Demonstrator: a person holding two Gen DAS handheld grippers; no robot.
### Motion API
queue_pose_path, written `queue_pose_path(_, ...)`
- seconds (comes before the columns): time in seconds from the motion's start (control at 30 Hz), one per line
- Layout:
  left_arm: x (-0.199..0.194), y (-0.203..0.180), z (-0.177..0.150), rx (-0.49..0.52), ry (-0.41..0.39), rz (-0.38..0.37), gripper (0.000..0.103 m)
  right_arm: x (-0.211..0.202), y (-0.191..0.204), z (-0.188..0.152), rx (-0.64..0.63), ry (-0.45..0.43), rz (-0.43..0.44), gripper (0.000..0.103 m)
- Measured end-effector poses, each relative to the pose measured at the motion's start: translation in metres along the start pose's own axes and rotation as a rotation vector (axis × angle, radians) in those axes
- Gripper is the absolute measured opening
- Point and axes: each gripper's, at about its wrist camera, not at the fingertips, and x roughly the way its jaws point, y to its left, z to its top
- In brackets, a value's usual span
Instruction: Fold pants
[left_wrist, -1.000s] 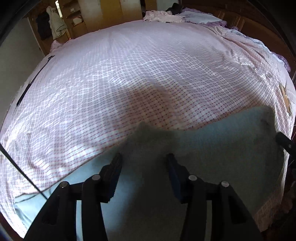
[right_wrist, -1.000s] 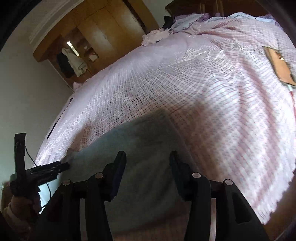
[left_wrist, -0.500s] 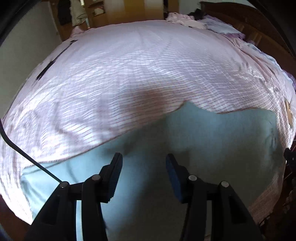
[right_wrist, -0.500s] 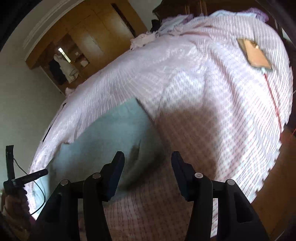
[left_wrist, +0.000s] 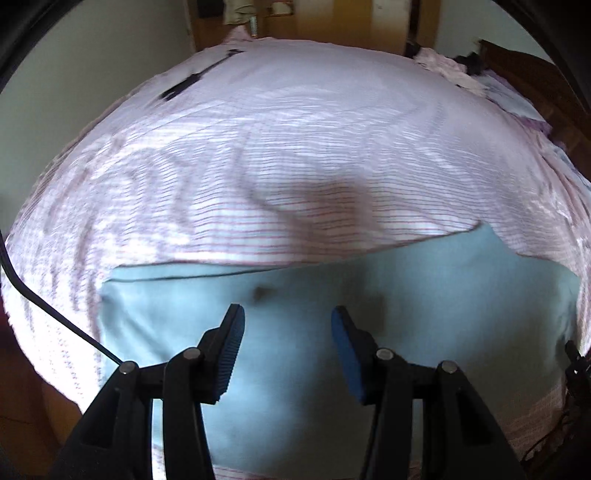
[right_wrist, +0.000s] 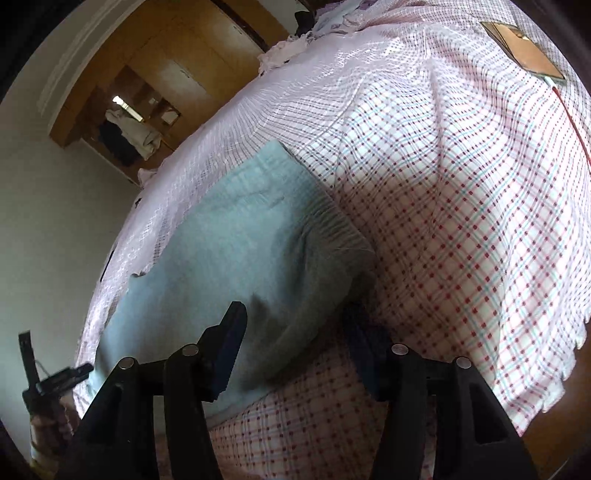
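Below both open grippers, pants (left_wrist: 369, 302) flat

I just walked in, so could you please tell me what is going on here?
A person with a claw in each hand is folding light blue pants on a bed with a pink checked bedspread. The pants lie flat. Both the left claw and the right claw hang open above them, gripping nothing.
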Motion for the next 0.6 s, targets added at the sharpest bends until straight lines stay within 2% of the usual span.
queue_pose_path(0.2, 0.001, 0.036, -0.015, -0.081, 0.008, 0.033, 0.051, 0.016, 0.011, 0.009, 0.019, -0.015, -0.008, 0.062)
queue_pose_path(0.3, 0.005, 0.043, -0.017, -0.106, 0.005, 0.049, 0.051, 0.019, 0.015, 0.01, 0.01, -0.023, -0.027, 0.061)
queue_pose_path(0.37, 0.006, 0.049, -0.023, -0.124, 0.006, 0.058, 0.051, 0.016, 0.022, 0.009, 0.009, -0.033, -0.05, 0.057)
queue_pose_path(0.43, 0.007, 0.056, -0.028, -0.14, 0.009, 0.061, 0.051, 0.013, 0.029, 0.013, 0.015, -0.041, -0.044, 0.047)
queue_pose_path(0.6, 0.009, 0.061, -0.036, -0.157, 0.012, 0.057, 0.051, -0.004, 0.041, 0.015, -0.012, -0.103, -0.014, 0.039)
